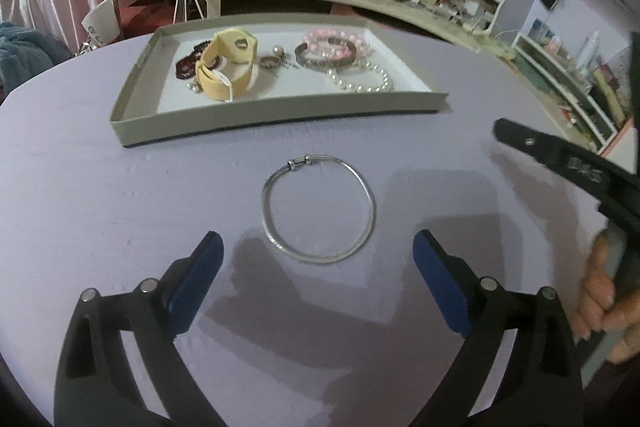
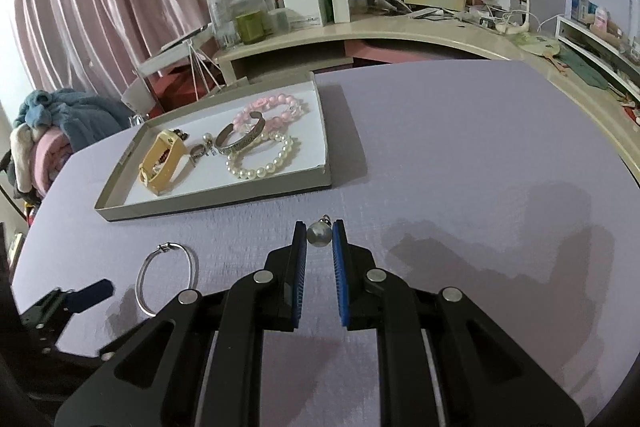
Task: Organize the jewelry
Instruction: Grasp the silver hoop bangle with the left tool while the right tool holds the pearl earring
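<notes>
The left gripper (image 1: 318, 247) stands wide open above the lilac tabletop (image 1: 120, 207), its blue pads (image 1: 196, 279) on either side of a thin silver wire bangle (image 1: 319, 209) lying flat — nothing between them. The right gripper (image 2: 320, 233) is clamped on a small round silver bead pendant (image 2: 319, 233), held clear of the table. Beyond, a shallow grey cardboard tray (image 2: 216, 201) holds a pearl bracelet (image 2: 260, 157), pink bead bracelets (image 2: 276, 109) and a yellow strap (image 2: 160, 163).
</notes>
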`<state>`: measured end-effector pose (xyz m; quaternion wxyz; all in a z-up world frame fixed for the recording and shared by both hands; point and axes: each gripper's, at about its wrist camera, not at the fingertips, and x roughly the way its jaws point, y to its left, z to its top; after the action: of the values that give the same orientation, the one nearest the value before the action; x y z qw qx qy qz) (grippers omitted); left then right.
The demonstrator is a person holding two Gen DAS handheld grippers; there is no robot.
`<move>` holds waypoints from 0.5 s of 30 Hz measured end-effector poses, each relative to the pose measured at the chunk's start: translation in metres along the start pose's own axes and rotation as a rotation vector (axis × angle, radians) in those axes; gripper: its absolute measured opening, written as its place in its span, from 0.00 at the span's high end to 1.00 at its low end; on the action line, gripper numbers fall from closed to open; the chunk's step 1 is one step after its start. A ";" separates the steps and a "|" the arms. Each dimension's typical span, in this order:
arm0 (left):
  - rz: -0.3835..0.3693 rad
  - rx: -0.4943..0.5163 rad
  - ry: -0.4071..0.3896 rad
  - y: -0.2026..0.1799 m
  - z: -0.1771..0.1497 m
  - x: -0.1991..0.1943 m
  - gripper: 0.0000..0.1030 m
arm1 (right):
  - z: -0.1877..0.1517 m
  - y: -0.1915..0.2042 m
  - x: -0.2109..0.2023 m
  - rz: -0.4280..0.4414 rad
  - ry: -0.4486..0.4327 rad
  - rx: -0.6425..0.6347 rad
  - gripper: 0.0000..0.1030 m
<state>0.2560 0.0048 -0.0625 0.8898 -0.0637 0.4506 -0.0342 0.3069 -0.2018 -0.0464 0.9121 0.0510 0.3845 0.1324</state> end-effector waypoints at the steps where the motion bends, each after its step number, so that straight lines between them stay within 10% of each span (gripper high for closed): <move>1: 0.011 -0.003 0.006 -0.002 0.001 0.003 0.07 | 0.000 -0.002 0.000 0.005 -0.002 0.003 0.87; 15: 0.189 -0.007 0.020 -0.024 0.014 0.029 0.07 | 0.001 -0.010 -0.002 0.049 -0.014 0.022 0.87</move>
<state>0.2847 -0.0209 -0.0741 0.8842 -0.0235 0.4637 0.0506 0.3078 -0.2121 -0.0462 0.9107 0.0713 0.3782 0.1500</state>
